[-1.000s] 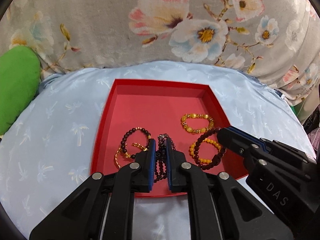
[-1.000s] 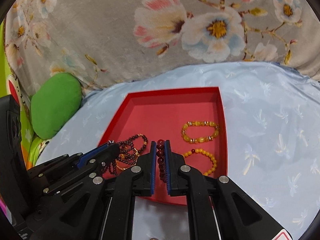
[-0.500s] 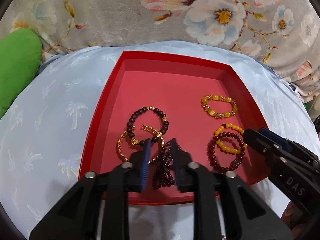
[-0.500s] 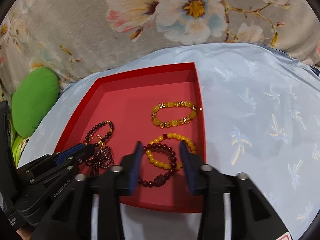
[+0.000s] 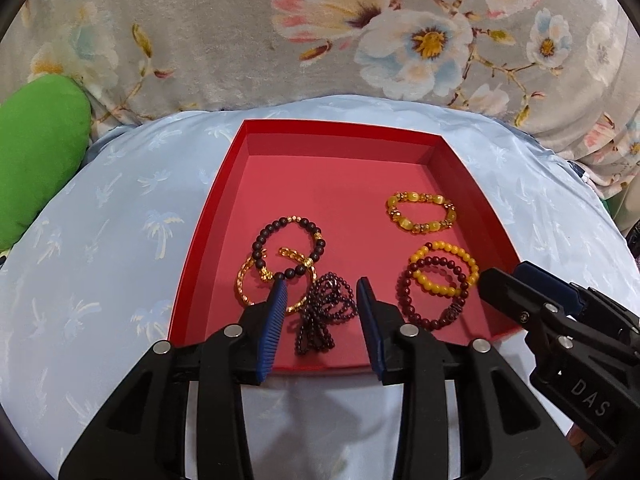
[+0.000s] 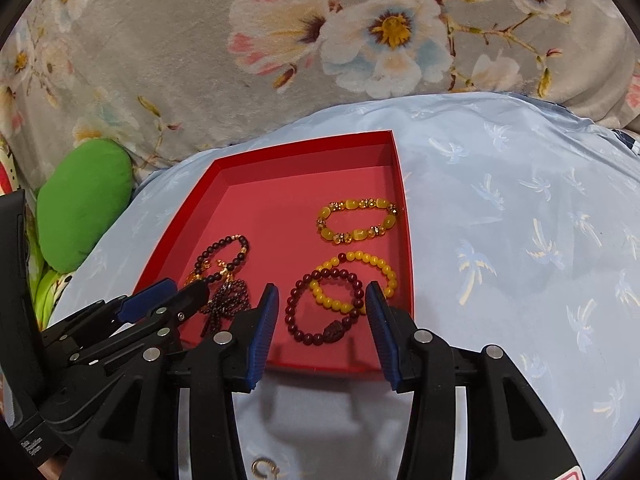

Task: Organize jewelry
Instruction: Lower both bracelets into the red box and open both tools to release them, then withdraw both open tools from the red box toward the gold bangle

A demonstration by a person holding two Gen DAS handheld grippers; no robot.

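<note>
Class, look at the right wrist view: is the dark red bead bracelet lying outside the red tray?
No, the dark red bead bracelet lies on the floor of the red tray, overlapping a yellow bead bracelet.

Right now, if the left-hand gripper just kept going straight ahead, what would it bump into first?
Probably the bunched dark bead strand lying in the red tray, right between the open left gripper fingers; depth is uncertain.
</note>
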